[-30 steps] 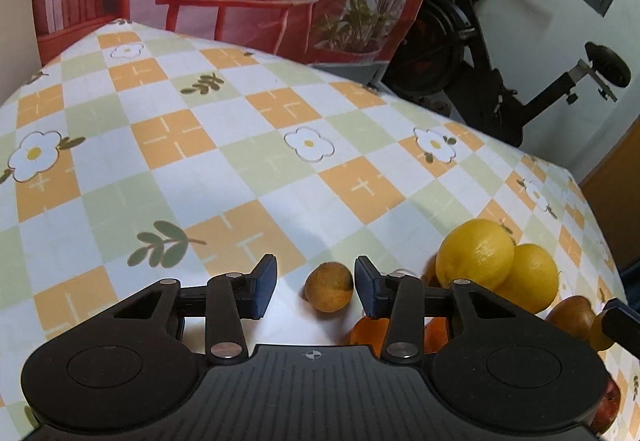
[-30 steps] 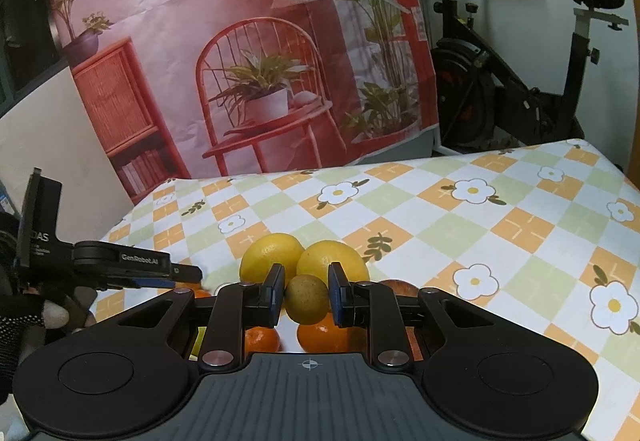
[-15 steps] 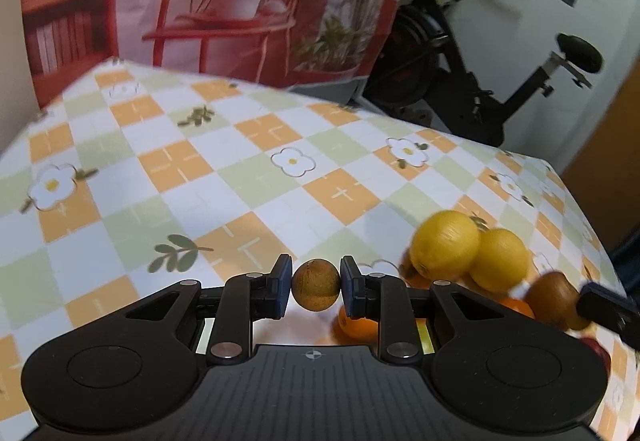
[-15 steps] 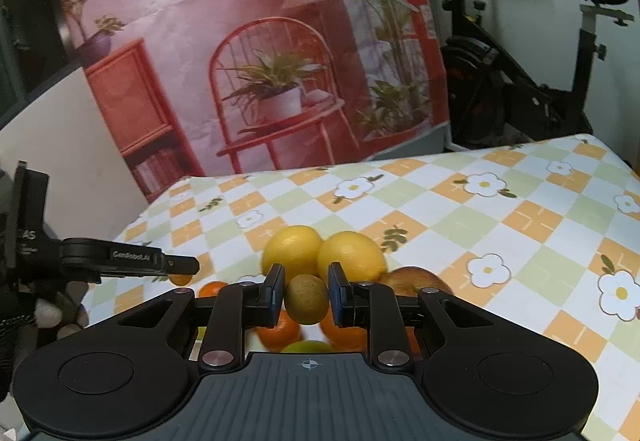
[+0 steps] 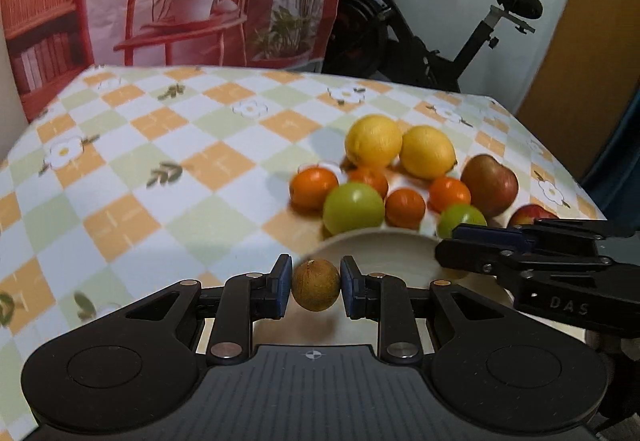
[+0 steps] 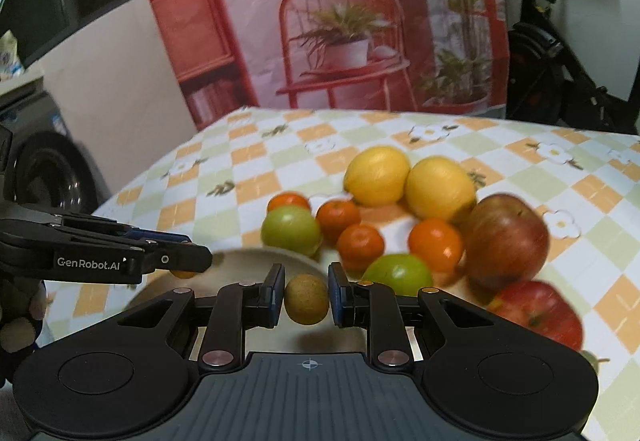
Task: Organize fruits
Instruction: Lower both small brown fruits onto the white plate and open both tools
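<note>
two small brown fruits are up in the air, one in each pair of tongs. the left tongs are clamped on a small round brown fruit, with a blue pad pressing on each side of it. the right tongs are clamped on a second brown fruit in the same way. both fruits hang just over the pale bowl, which sits on the desk at the near side.

the other fruits lie in a heap on the desk just past the bowl. two lemons sit side by side at the back. small oranges and two green fruits lie in front of them. a big reddish apple sits to the right, with a red apple nearer still.

the step now looks like putting both brown fruits down into the bowl. to do it well, bring each fruit low inside the bowl before letting go, so it does not bounce or roll out. the two pairs of tongs are close together over the same bowl, so it may be best to let one go first and move it away, then the other. open the tongs slowly. keep clear of the green fruit by the rim, since a bump could send the round fruits rolling over the desk.
</note>
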Demonstrator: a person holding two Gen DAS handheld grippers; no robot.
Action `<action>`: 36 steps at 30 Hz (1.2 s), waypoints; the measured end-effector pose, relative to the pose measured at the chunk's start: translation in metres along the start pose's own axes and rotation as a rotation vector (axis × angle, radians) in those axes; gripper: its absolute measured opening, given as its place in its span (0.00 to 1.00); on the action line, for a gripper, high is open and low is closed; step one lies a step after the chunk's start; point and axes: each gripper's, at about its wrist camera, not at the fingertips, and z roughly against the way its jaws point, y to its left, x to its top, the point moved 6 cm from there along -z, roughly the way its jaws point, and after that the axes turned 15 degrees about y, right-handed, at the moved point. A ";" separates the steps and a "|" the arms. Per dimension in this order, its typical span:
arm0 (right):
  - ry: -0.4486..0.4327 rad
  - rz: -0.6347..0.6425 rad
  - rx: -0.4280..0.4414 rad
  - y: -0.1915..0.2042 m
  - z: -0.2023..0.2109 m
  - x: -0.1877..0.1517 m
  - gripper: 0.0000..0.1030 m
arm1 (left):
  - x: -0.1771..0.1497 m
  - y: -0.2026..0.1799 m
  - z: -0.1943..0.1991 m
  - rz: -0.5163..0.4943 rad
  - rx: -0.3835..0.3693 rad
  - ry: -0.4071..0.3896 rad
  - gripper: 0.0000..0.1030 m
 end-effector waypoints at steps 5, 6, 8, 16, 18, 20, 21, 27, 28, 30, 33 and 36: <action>0.041 0.040 -0.015 0.007 -0.009 -0.013 0.21 | -0.004 -0.004 -0.007 -0.039 0.012 0.017 0.27; 0.046 0.041 -0.018 0.006 -0.011 -0.015 0.21 | -0.005 -0.004 -0.008 -0.048 0.019 0.019 0.27; 0.054 0.040 -0.028 0.005 -0.014 -0.019 0.21 | -0.008 -0.006 -0.010 -0.058 0.030 0.024 0.27; 0.032 0.069 -0.046 0.002 -0.016 -0.021 0.21 | -0.015 -0.007 -0.013 -0.093 0.064 0.018 0.27; 0.029 0.076 -0.051 0.002 -0.016 -0.020 0.21 | -0.016 -0.010 -0.013 -0.099 0.076 0.011 0.27; 0.021 0.079 -0.050 0.002 -0.014 -0.020 0.22 | -0.017 -0.011 -0.012 -0.092 0.080 0.004 0.27; 0.014 0.080 -0.051 0.002 -0.013 -0.020 0.22 | -0.017 -0.011 -0.011 -0.084 0.078 -0.001 0.30; -0.065 0.081 -0.040 -0.001 0.004 -0.023 0.29 | -0.018 -0.009 0.006 0.013 0.034 -0.079 0.45; -0.079 0.080 -0.044 -0.002 0.007 -0.023 0.29 | -0.018 -0.009 0.010 0.030 0.036 -0.097 0.45; -0.107 0.081 -0.062 -0.006 0.013 -0.025 0.30 | -0.018 -0.011 0.013 0.051 0.053 -0.128 0.45; -0.136 0.075 -0.095 -0.013 0.020 -0.031 0.30 | -0.021 -0.016 0.017 0.051 0.091 -0.161 0.45; -0.143 0.040 -0.109 -0.025 0.025 -0.037 0.30 | -0.022 -0.020 0.019 0.052 0.109 -0.177 0.45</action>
